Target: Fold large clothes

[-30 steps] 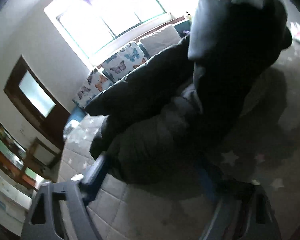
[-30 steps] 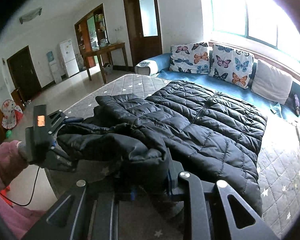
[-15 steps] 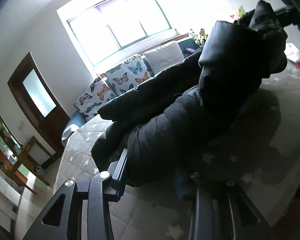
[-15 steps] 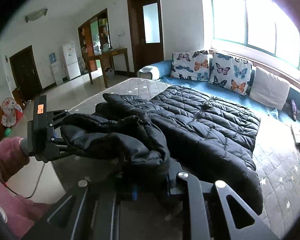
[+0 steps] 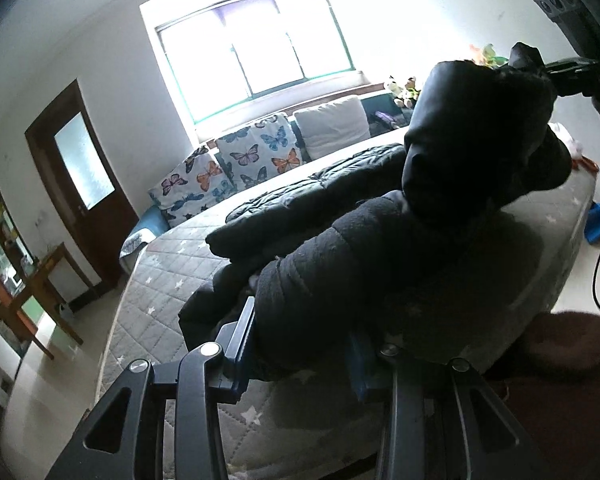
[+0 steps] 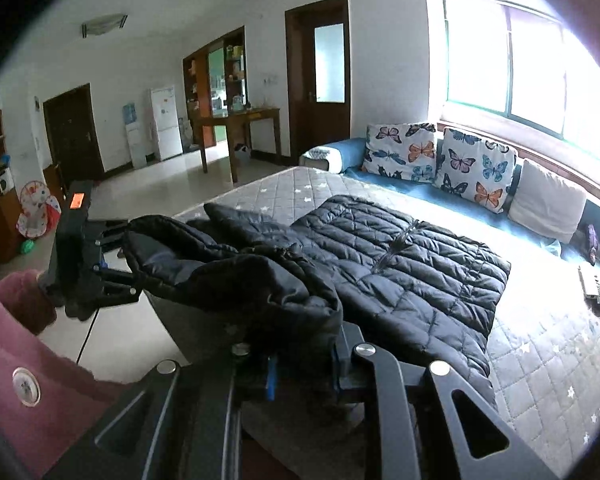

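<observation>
I see left gripper [image 5: 300, 344] pinching black puffer jacket [image 6: 400, 264] edge; right gripper [image 6: 304, 360] pinching same edge, lifted off grey mattress [image 6: 552, 360]. 2 butterfly pillows [image 6: 440, 160] behind.

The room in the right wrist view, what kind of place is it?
Most likely a home living area: a quilted mattress beside a blue sofa with butterfly cushions, and a white fridge by the far wall. A black puffer jacket lies on the mattress.
</observation>
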A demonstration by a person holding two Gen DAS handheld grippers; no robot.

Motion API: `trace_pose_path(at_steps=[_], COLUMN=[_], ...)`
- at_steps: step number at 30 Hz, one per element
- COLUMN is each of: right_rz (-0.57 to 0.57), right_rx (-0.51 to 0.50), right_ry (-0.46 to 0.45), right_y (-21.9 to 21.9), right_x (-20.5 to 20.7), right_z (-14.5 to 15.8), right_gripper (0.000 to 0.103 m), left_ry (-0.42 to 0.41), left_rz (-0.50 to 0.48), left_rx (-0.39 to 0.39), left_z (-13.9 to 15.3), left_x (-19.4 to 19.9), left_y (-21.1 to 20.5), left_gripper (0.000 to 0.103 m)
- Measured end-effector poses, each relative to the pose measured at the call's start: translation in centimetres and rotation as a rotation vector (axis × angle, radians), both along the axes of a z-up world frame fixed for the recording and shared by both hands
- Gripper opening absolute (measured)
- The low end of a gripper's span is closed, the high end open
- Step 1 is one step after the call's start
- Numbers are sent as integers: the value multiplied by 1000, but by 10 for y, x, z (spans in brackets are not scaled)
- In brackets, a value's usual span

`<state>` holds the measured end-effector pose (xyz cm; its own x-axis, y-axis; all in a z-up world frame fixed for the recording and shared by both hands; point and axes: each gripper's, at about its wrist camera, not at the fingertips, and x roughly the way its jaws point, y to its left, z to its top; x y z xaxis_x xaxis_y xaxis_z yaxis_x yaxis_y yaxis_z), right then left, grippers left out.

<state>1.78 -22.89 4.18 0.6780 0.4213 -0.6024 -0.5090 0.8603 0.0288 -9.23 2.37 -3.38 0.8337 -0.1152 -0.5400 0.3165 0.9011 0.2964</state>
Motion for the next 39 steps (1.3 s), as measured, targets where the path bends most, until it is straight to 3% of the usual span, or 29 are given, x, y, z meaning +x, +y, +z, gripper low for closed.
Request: trace_pose_path(at_steps=[7,15,20,28,34,39], right_rz=[-15,-57,-104,-152,-200,-251], right_rx=[-1,0,-43,-201,-207,-187], right_ry=[-87,-176,-210,-280,-267,-221], right_y=[-11,-19,-23,-16,-24,-37], right_x=[45,98,129,171,203,230], right_z=[9,10,7,1,-15,-31], right_gripper=[21,21,21,20,20,21], left_ry=[-9,-37,-54,-41,-17,63], left_rz=[26,59,72,100,116,133], left_rx=[-67,-99,-72,-53,-9,-6], left_z=[31,60,73,88,86,73], left_x=[10,67,115,209,276,336], left_y=[-3,-7,-15,-25,-38,-44], left_gripper=[41,42,42,42,42,42])
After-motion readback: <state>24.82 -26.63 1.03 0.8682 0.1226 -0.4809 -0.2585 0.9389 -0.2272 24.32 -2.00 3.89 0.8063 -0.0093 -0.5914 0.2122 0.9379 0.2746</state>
